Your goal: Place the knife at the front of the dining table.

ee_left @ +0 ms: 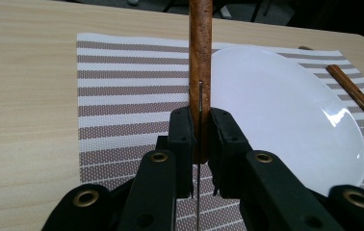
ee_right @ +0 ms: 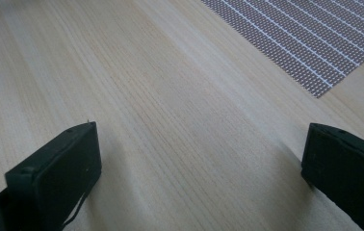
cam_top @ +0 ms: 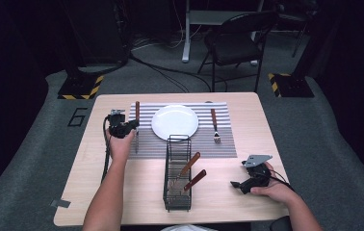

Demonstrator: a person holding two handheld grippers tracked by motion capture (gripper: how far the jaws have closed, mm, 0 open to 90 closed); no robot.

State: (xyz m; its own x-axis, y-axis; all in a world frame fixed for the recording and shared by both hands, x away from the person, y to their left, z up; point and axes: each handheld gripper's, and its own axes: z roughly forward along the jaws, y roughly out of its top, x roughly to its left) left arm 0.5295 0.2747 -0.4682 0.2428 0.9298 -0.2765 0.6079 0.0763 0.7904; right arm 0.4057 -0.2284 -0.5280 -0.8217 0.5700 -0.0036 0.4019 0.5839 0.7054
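Note:
A knife with a brown wooden handle (cam_top: 137,109) lies along the left side of the white plate (cam_top: 175,121), over the striped placemat (cam_top: 218,144). My left gripper (cam_top: 133,126) is shut on it. In the left gripper view the jaws (ee_left: 200,132) clamp the lower end of the handle (ee_left: 200,57), and a thin metal edge runs down between them. Whether the knife touches the mat I cannot tell. My right gripper (cam_top: 236,184) rests near the table's front right, open; in the right gripper view its jaws (ee_right: 199,149) stand wide over bare wood.
A wooden-handled fork (cam_top: 214,125) lies on the mat right of the plate. A black wire caddy (cam_top: 177,192) stands at front centre, holding two wooden-handled utensils (cam_top: 192,172). A folding chair (cam_top: 235,41) stands beyond the table's far edge.

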